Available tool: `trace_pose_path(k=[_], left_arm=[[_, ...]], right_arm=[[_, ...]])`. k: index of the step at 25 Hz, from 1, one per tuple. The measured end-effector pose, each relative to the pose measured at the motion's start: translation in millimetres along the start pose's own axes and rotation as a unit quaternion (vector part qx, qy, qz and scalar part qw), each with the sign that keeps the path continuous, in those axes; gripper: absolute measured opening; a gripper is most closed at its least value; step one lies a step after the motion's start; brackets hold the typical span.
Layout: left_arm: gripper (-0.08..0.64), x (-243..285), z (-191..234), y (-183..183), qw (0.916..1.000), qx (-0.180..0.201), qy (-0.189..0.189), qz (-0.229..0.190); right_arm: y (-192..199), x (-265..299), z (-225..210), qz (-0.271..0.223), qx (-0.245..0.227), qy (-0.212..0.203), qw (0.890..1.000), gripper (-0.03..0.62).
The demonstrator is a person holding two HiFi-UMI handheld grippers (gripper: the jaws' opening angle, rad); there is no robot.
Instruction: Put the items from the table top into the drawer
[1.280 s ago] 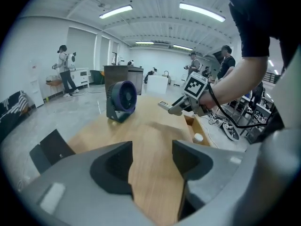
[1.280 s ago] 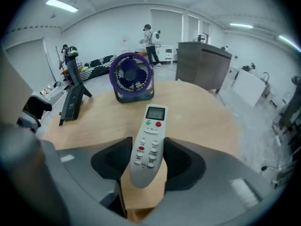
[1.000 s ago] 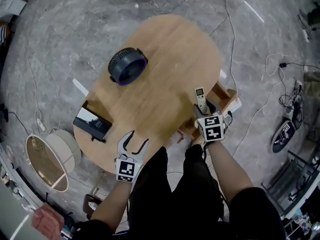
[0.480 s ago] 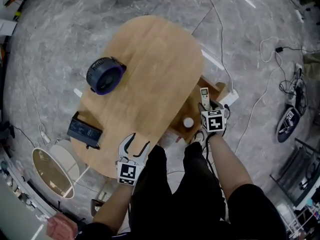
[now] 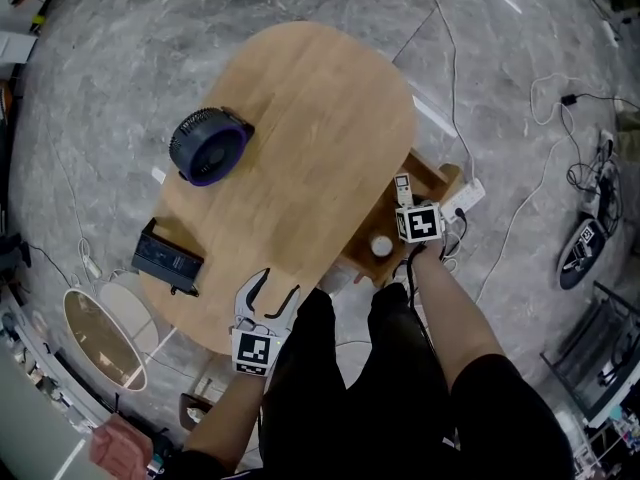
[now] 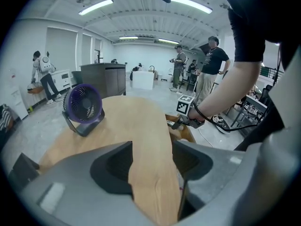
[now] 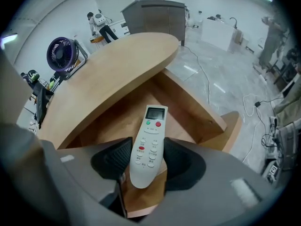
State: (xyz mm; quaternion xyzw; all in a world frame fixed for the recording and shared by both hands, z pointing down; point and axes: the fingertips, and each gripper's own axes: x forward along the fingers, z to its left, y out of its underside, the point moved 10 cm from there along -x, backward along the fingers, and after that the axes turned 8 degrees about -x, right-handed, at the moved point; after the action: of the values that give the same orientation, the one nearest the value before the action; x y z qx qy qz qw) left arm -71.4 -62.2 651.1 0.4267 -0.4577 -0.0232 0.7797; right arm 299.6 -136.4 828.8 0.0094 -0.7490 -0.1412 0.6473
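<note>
My right gripper (image 7: 146,161) is shut on a white remote control (image 7: 149,144) with a small screen and red and green buttons. It hangs over the open wooden drawer (image 7: 188,102) that sticks out from under the table's right edge. In the head view the remote (image 5: 403,190) points away from me above the drawer (image 5: 445,181), where a small white round thing (image 5: 381,245) lies. My left gripper (image 5: 266,290) is open over the near edge of the oval wooden table (image 5: 310,128). A purple-rimmed fan (image 5: 205,146) and a black flat box (image 5: 166,260) stand on the table.
Cables and a white power strip (image 5: 468,199) lie on the grey floor right of the drawer. A round mirror (image 5: 103,341) lies on the floor at the left. People stand in the background of the left gripper view.
My right gripper has carried the remote down from table-edge height into the drawer opening. The left gripper has barely shifted along the table's near edge.
</note>
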Motion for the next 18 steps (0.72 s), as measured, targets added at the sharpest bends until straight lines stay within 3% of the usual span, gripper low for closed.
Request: trace_pose_path(k=[8,18], left_arm=[[0.272,-4.7,5.1,5.9,0.9994,-0.031,-0.003,-0.016],[0.272,-14.2,19.5,18.0,0.9991,-0.036,-0.001,-0.023]], right_arm=[[-18.3,29.1,4.5,0.043,-0.032,-0.015,0.998,0.239],[-18.6,59.6,9.8,0.084,-0.060,-0.009,0.995,0.236]])
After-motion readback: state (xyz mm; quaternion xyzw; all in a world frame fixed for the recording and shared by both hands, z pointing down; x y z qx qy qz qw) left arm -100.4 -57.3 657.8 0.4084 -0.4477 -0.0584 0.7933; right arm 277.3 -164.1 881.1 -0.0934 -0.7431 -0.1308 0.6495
